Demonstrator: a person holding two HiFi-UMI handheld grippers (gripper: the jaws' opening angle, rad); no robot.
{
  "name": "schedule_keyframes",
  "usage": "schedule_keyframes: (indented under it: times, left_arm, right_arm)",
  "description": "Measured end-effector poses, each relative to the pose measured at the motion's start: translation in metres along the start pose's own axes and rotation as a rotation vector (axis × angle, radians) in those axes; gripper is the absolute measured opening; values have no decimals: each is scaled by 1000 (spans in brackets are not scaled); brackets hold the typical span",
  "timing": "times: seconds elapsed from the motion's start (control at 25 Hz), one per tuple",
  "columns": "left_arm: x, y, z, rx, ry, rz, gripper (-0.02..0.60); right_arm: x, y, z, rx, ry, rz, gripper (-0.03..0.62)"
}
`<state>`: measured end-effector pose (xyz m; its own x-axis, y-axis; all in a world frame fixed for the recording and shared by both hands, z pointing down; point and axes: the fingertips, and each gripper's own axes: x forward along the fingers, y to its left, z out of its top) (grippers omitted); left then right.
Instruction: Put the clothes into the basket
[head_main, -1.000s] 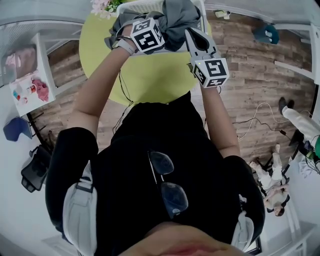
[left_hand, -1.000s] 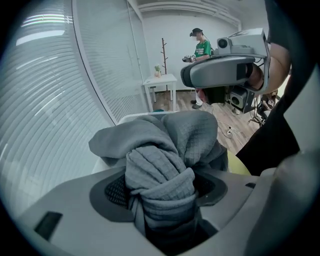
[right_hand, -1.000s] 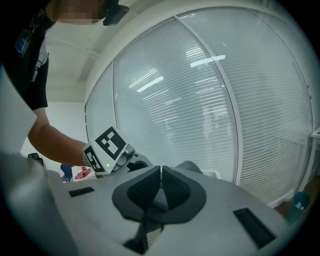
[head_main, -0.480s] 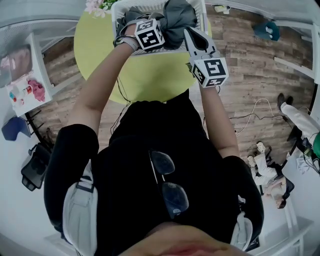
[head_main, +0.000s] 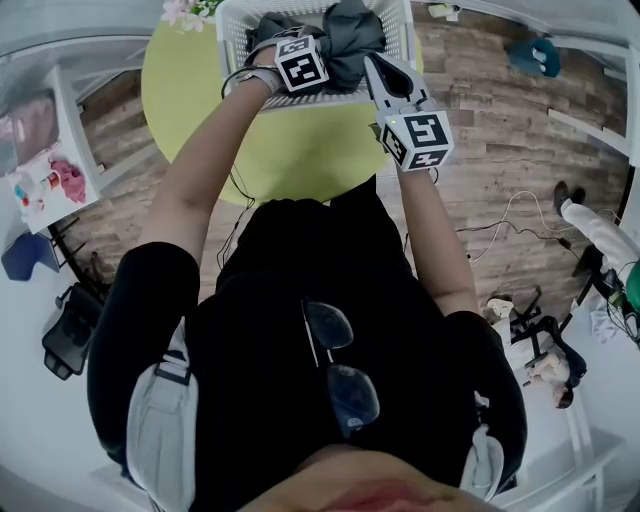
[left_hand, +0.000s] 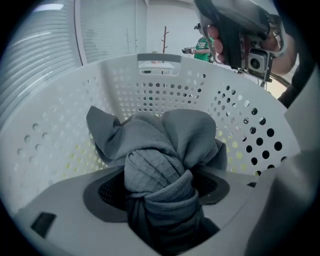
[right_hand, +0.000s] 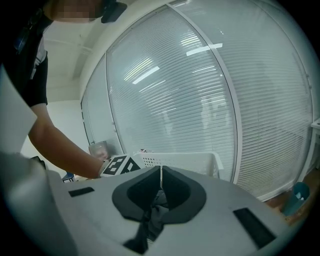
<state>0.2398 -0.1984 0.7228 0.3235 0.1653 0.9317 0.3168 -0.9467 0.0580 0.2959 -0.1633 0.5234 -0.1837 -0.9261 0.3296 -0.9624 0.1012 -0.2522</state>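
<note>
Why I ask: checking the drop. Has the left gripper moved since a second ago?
Yes: the left gripper sank into the white basket; its jaws have just been opening, grey garment still between them.

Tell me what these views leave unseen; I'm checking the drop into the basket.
Floor of the basket: left gripper view, covered by the grey garment.
Far rim of the basket: head view, cut off by the top edge.
Items on the side shelf: head view, too small to identify.
</note>
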Motion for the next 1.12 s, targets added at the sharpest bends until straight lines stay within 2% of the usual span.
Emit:
schedule_keyframes:
  times: [0.2, 0.44, 0.88, 1.12]
  left_arm:
    - [7, 5, -9, -51, 15, -9, 385]
    - [-23, 18, 3, -54, -43, 73, 388]
    - [-132, 5, 40, -167, -338, 141, 388]
    - [-201, -16, 52, -207, -518, 231, 387]
  right_arm:
    - [3, 0, 0, -3, 3, 7, 26]
    - [3, 2, 3, -10, 1, 11, 26]
    - [-5, 27, 25, -68, -25, 42, 26]
    - [-15, 43, 43, -103, -57, 68, 26]
